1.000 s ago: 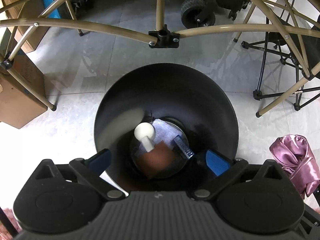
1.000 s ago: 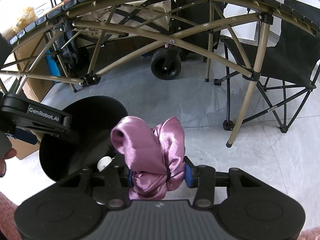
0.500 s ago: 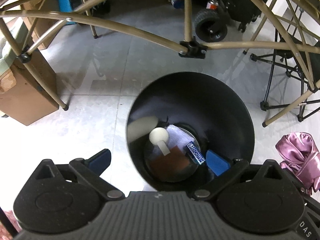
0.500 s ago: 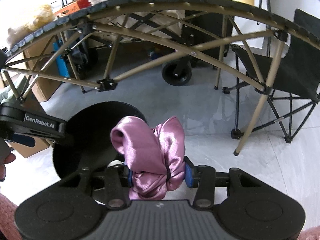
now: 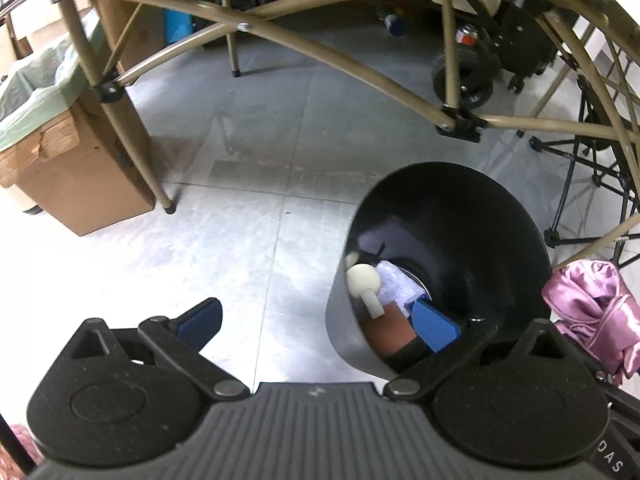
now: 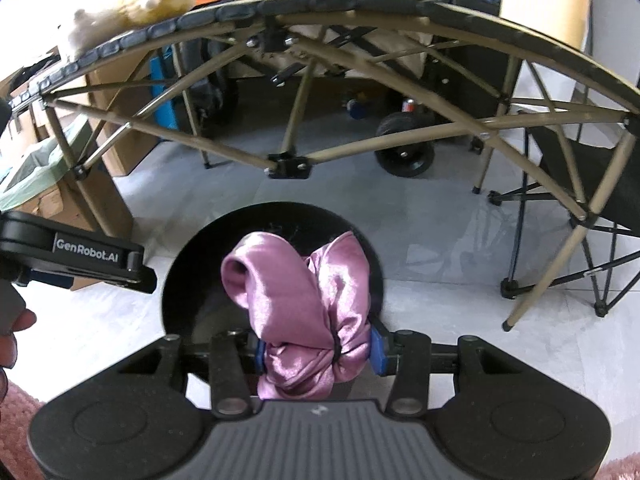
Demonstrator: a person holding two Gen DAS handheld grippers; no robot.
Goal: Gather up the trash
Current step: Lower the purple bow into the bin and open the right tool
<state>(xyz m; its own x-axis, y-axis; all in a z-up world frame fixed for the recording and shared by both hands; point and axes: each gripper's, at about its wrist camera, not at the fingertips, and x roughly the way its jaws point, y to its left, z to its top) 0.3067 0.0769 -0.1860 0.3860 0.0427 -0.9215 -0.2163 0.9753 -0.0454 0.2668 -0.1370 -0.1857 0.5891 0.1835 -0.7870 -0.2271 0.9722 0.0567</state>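
Right wrist view: the right gripper (image 6: 318, 354) is clenched on a crumpled bundle of shiny pink satin fabric (image 6: 304, 304), and the round black plastic bin (image 6: 180, 280), which a second ago lay off to the left of the bundle, now sits directly behind and under it. In my reading the cloth has been brought into line with the bin's mouth, so the drop seems close, though the pads have not let go. In the left wrist view the bin (image 5: 460, 216) has slid from the centre of the frame to the right, and the left gripper (image 5: 316, 322) stands spread wide; its right blue pad reaches inside the rim, its left pad hangs over bare grey tile, and it grips nothing that I can see. Counted: one bin, one satin bundle, two grippers. Inside the bin lie one cream ball-headed plastic piece (image 5: 362, 282), one white crumpled sheet (image 5: 396, 286) and one brown flat piece (image 5: 386, 330). One brown cardboard box (image 5: 76, 176) lined with a pale green bag stands well apart on the left.
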